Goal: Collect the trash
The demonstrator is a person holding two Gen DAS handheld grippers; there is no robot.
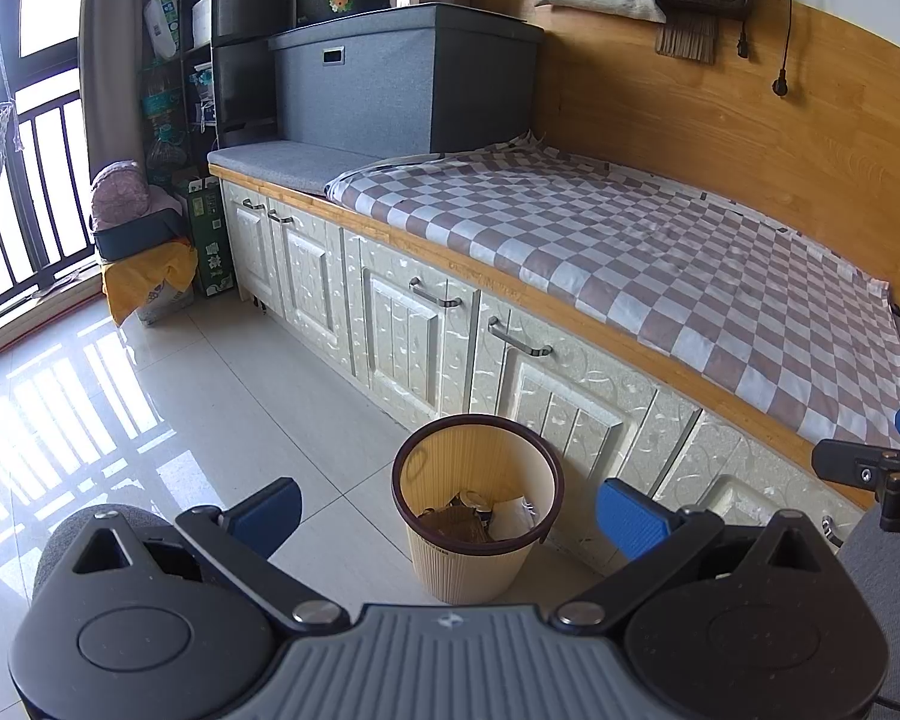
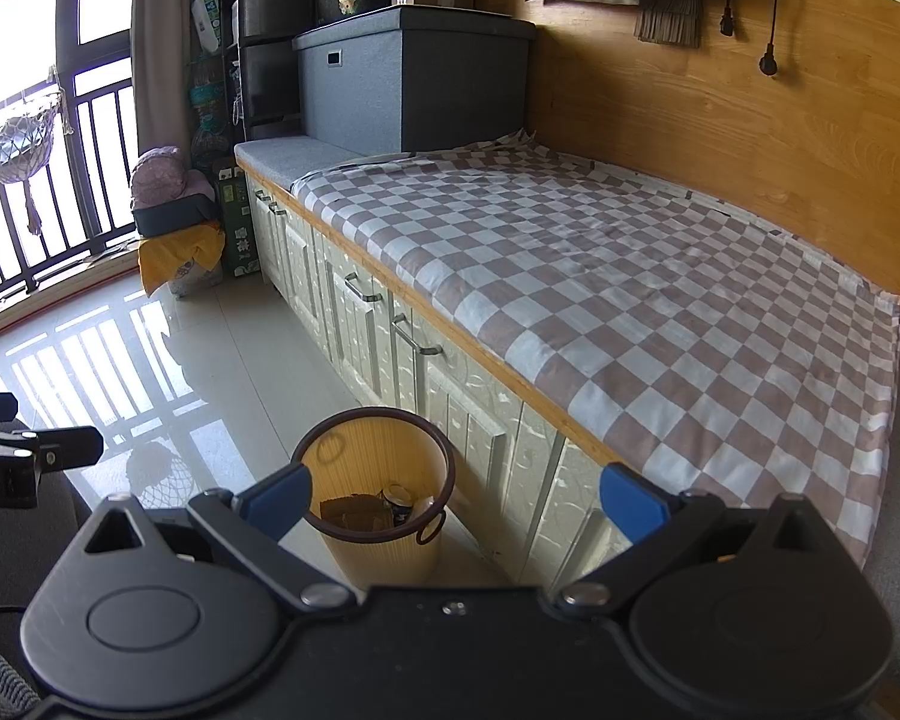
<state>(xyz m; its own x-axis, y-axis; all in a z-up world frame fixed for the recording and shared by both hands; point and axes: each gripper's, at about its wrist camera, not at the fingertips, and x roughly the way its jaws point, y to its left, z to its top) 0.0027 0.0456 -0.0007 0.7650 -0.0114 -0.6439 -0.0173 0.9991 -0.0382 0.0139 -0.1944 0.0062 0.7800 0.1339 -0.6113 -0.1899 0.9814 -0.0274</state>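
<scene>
left claw (image 1: pixel 450 507): spread, empty | right claw (image 2: pixel 455 495): spread, empty | my bin (image 1: pixel 477 504) on floor beside cabinets, trash (image 1: pixel 480 519) inside

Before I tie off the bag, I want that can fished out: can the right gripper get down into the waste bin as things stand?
Probably yes. The right gripper is open and empty, just above the waste bin, whose mouth has no lid. The can lies exposed among cardboard scraps.

floor (image 1: pixel 180 396): open | bin (image 1: pixel 477 504) mouth: unobstructed | cabinet (image 1: pixel 402 330): just beside bin, possibly touching
</scene>
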